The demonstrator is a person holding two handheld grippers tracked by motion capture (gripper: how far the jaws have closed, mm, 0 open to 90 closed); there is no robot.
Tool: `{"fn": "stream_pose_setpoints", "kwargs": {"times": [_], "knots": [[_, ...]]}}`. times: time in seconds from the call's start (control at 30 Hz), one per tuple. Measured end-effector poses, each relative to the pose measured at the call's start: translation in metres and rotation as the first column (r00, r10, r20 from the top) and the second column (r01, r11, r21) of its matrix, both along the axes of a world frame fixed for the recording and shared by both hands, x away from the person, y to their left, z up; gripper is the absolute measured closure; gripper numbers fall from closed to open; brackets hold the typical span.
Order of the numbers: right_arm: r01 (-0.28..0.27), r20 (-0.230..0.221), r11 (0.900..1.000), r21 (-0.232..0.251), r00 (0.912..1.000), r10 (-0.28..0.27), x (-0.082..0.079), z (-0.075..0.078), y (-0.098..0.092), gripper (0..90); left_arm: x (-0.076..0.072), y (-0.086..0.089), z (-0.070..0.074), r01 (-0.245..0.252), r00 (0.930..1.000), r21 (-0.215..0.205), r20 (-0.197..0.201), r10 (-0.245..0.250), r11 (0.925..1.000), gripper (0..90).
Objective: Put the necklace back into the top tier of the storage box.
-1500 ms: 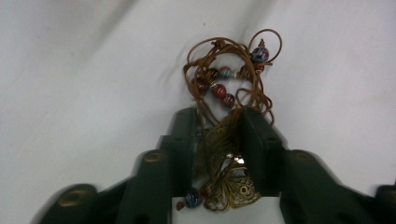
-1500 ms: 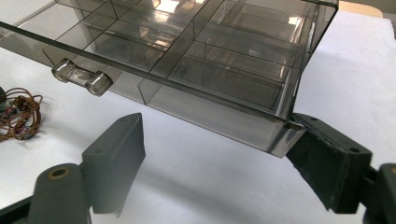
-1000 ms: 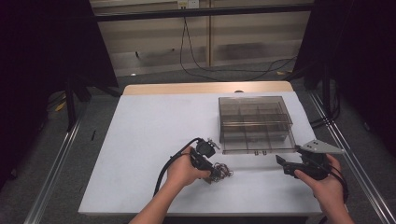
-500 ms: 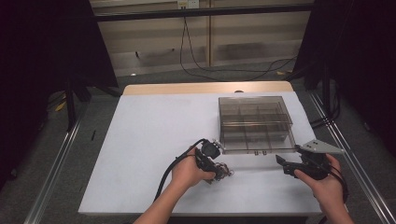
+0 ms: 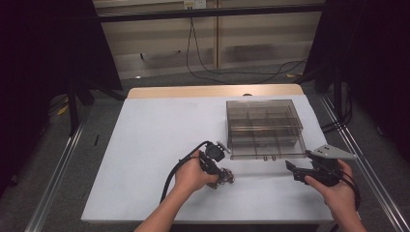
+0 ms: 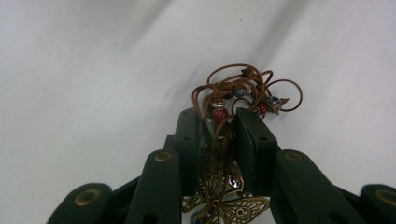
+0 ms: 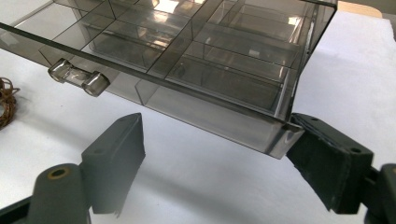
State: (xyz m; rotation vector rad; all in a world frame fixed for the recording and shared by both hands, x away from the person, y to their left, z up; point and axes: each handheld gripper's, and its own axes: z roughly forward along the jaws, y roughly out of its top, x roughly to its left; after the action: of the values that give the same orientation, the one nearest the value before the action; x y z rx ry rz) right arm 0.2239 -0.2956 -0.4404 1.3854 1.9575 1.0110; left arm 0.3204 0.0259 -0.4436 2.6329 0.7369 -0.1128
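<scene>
Butterfly pendant [image 6: 224, 205] cut off by bottom edge, partly hidden behind fingers [image 6: 189, 140]. Cord bundle [image 7: 5, 102] cropped at left edge. Box [image 7: 196, 51] top cropped.

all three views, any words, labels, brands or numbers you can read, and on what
None can be read.
Smoky clear compartment box: no label or print on its walls or latches.
Butterfly necklace between the left claw's jaws: openwork pattern only, no lettering.
Right claw: plain black jaws.
White table cover: unmarked.
</scene>
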Motion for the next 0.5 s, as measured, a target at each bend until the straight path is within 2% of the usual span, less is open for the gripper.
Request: {"fn": "stream_pose_setpoints", "kwargs": {"times": [0.07, 0.17, 0.5], "knots": [[0.002, -0.008, 1.0, 0.003, 1.0, -0.002, 0.0, 0.0, 0.001, 16.8, 0.001, 0.002, 0.003, -0.006, 1.0, -0.013, -0.001, 0.006, 0.9999, 71.6], [0.0, -0.012, 1.0, 0.003, 0.9999, 0.001, 0.001, -0.001, 0.002, 14.5, 0.002, 0.005, 0.009, -0.01, 0.9999, 0.0, -0.005, 0.01, 0.9999, 71.6], [0.001, -0.019, 1.0, 0.008, 0.9998, -0.001, 0.001, -0.002, 0.003, 12.3, 0.011, 0.011, 0.031, -0.017, 0.9996, -0.009, -0.02, 0.017, 0.9998, 71.6]]}}
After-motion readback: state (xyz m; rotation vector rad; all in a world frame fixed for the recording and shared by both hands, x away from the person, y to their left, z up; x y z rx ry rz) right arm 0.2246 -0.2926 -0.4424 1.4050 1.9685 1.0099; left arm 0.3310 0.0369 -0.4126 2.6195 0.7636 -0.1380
